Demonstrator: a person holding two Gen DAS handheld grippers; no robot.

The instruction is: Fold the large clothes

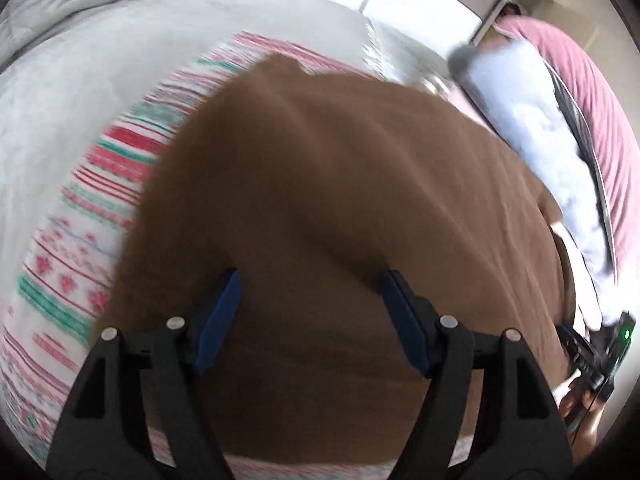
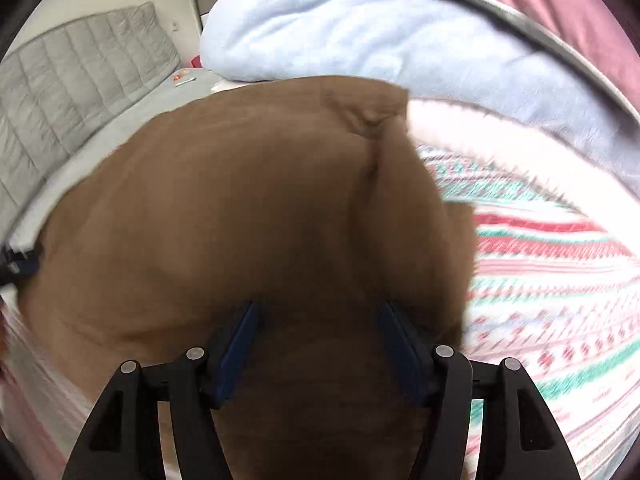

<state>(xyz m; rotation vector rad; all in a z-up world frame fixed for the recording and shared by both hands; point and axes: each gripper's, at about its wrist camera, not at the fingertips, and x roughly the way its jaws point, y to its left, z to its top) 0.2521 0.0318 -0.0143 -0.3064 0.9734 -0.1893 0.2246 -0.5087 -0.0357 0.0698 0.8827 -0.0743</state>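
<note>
I am holding both grippers, left [image 1: 310, 300] and right [image 2: 316, 332], open over the brown garment [image 1: 340, 168] on a patterned blanket [image 1: 80, 248].

garment [image 1: 340, 184] on patterned blanket [image 1: 80, 240], pillow [image 2: 340, 36] behind

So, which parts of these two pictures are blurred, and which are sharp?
Left wrist view: the patterned blanket and brown garment are smeared, the left gripper sharp. Right wrist view: same smear on the blanket, the right gripper crisp; both views bulge.

1 brown garment [image 1: 340, 200], 1 patterned blanket [image 1: 108, 184], 2 hand-held grippers [image 1: 310, 280]
</note>
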